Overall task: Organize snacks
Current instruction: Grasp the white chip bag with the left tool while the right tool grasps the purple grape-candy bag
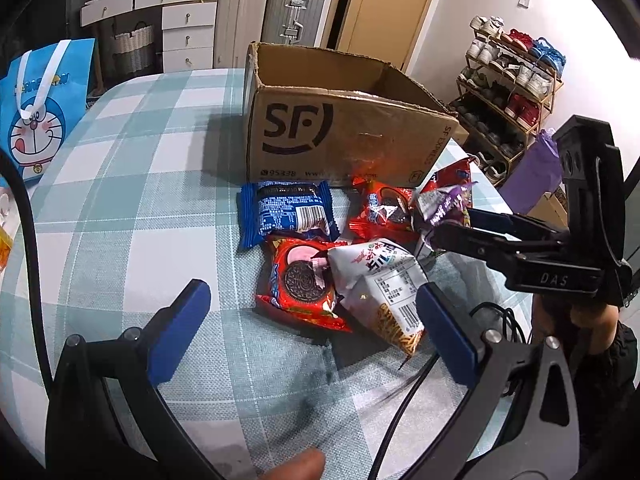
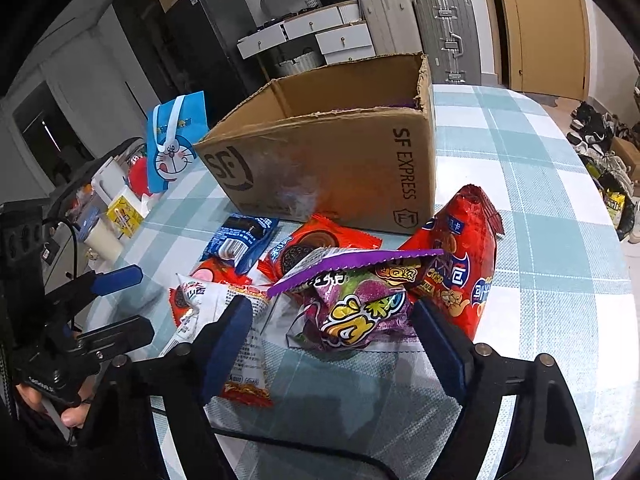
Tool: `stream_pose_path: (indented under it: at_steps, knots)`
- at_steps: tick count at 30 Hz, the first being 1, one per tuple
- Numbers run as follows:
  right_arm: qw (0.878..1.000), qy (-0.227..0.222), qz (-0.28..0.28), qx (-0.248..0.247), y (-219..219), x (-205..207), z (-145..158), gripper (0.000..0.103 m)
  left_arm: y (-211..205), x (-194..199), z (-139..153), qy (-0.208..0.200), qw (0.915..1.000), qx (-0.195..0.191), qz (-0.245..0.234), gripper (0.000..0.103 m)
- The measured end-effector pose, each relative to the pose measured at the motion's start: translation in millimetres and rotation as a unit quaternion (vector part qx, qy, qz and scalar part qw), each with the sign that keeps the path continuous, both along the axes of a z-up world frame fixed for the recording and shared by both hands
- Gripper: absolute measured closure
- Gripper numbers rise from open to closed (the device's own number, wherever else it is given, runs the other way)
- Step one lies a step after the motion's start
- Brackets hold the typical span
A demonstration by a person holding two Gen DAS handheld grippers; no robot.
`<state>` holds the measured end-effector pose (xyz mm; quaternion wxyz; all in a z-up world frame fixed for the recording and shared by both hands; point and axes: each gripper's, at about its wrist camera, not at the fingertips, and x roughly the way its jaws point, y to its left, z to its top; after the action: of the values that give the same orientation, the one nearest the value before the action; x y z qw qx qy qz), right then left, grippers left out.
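An open SF cardboard box (image 1: 340,132) (image 2: 340,160) stands on the checked tablecloth (image 1: 140,200). In front of it lie a blue Oreo pack (image 1: 284,212), two red Oreo packs (image 1: 300,280) (image 1: 380,212), a white noodle-snack bag (image 1: 384,280) (image 2: 224,320), a big red bag (image 2: 460,264) and a purple candy bag (image 2: 356,308). My right gripper (image 2: 336,336) is open, its blue pads on either side of the purple candy bag; the left pad stands clear of it. My left gripper (image 1: 316,316) is open just above the near red Oreo pack and the white bag, holding nothing.
A blue Doraemon gift bag (image 1: 40,112) (image 2: 176,144) stands at the table's left, with a cup and small boxes (image 2: 116,220) near it. A black cable (image 1: 400,400) runs across the near tablecloth. A shoe rack (image 1: 512,80) and suitcases (image 1: 294,8) stand beyond the table.
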<state>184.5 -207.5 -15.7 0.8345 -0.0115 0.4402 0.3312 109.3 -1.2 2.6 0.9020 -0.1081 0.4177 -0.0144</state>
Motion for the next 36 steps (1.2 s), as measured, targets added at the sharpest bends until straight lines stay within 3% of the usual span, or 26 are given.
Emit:
stream_pose_path:
  at_steps: [9, 11, 13, 22, 30, 36]
  knots:
    - [0.999, -0.021, 0.009, -0.047, 10.3, 2.0, -4.0, 0.026, 0.6, -0.3, 0.1, 0.001, 1.0000, 0.001, 0.001, 0.001]
    - [0.998, -0.019, 0.009, -0.052, 11.6, 2.9, -7.3, 0.032, 0.8, 0.1, 0.3, 0.001, 1.0000, 0.000, 0.000, 0.001]
    - [0.998, -0.018, 0.010, -0.058, 12.9, 3.7, -10.5, 0.050, 0.4, -0.1, 0.5, 0.001, 1.0000, 0.002, 0.000, 0.001]
    - [0.998, -0.051, 0.002, -0.027, 0.0, -11.9, 2.0, 0.054, -5.3, 0.5, 2.4, 0.000, 0.9999, -0.001, -0.012, 0.001]
    - [0.998, -0.054, -0.020, -0.008, -31.0, -30.4, 19.3, 0.054, -33.7, 14.4, -4.0, 0.015, 0.9981, 0.034, -0.049, 0.001]
    - [0.998, -0.044, -0.036, -0.006, -48.8, -37.1, 16.9, 0.054, -50.9, 28.9, -9.0, 0.019, 0.9960, 0.052, -0.070, 0.016]
